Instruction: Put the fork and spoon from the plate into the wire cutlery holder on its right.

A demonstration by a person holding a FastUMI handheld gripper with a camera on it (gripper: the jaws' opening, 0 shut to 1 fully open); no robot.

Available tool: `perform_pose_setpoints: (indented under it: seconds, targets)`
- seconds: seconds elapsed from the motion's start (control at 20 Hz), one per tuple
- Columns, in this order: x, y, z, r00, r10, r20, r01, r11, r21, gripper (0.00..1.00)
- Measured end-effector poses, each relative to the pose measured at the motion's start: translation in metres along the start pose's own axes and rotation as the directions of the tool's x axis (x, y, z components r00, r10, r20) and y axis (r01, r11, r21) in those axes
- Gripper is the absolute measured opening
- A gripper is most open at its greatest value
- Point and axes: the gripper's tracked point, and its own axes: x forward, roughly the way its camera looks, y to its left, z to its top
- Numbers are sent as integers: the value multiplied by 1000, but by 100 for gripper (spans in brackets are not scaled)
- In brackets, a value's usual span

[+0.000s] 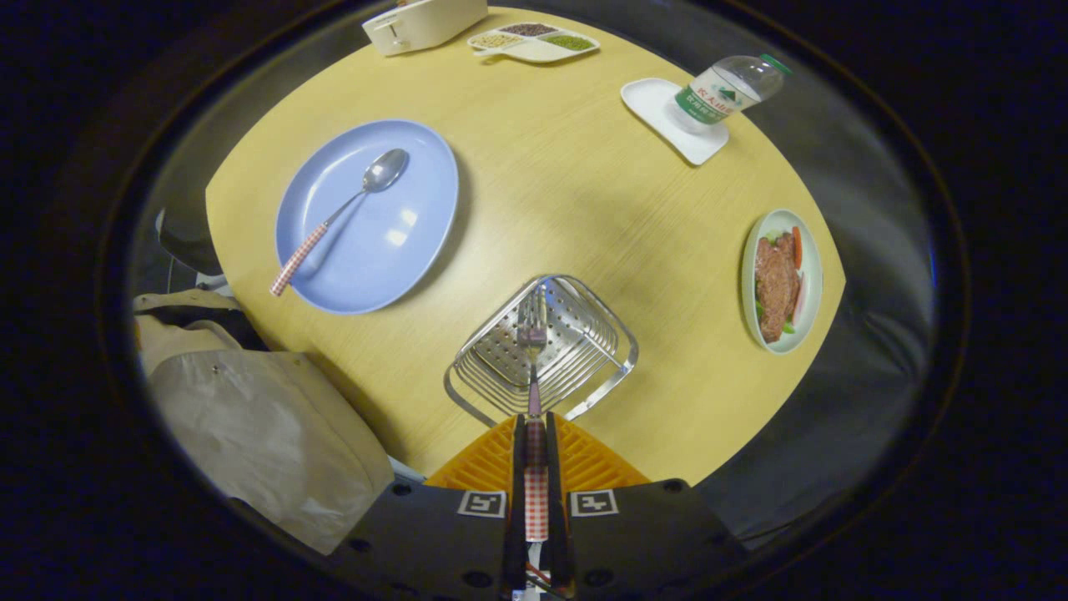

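Your hand-held gripper [535,434] is clamped narrow on the fork [534,392] by its checked handle, tines down inside the wire cutlery holder [542,346] at centre frame. The spoon [338,219] lies on the blue plate [392,242], upper left on the counter [567,192].

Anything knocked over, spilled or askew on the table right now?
Nothing spilled or damaged. The clear plastic water bottle looks tipped over on the white rectangular tray, though fisheye distortion may exaggerate that. The tool is shut on the checked-handled fork, tines down in the wire cutlery holder. The spoon lies on the blue plate.
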Motion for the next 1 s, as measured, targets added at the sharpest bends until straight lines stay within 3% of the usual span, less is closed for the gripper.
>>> perform_pose_setpoints:
  seconds: [0.1,0.25,0.35,0.6,0.75,0.85,1.0]
  targets:
    - [0,0,2,1000,-8,25,8,1000,10,17]
    - [-6,3,8,997,-5,74,2,999,46,37]
    - [-8,4,8,995,-9,95,2,998,70,37]
    - [-27,3,10,980,-35,198,6,989,147,69]
    - [-49,10,31,938,-83,338,-1,970,243,88]
    - [-58,28,44,904,-86,420,-49,953,300,100]
    - [-66,54,51,859,-113,500,-67,942,328,100]
